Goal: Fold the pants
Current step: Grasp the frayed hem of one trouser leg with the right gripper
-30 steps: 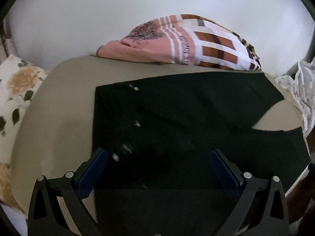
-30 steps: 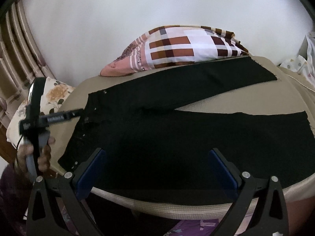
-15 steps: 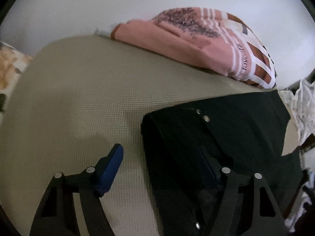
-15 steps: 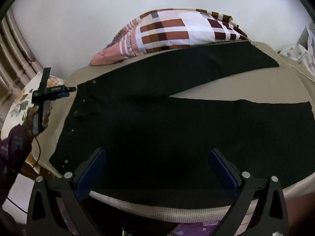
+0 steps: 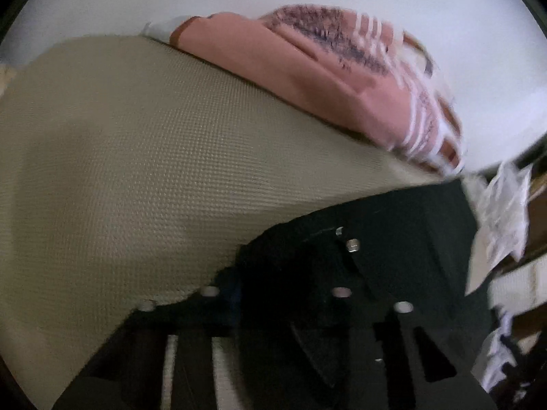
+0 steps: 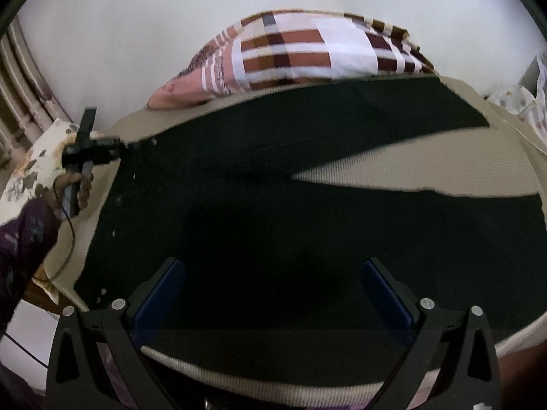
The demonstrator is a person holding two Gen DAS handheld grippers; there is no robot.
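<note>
Black pants [image 6: 273, 205] lie spread flat on the beige mattress [image 6: 427, 157], waistband to the left, two legs splayed to the right. My right gripper [image 6: 270, 294] is open and hovers over the near leg. My left gripper [image 6: 131, 144] shows in the right wrist view at the far corner of the waistband. In the left wrist view my left gripper [image 5: 273, 290] is narrowed onto the black waistband corner [image 5: 342, 256] with its metal rivets; the image is blurred and dark there.
A pink and plaid pillow [image 6: 307, 58] lies at the back against the white wall. A floral pillow [image 6: 30, 171] lies at the left. White patterned cloth [image 6: 526, 102] lies at the far right. The mattress front edge [image 6: 273, 379] runs under my right gripper.
My left gripper moved from over the waistband to its far corner and closed its fingers onto the fabric. My right gripper came a little closer over the near leg.
</note>
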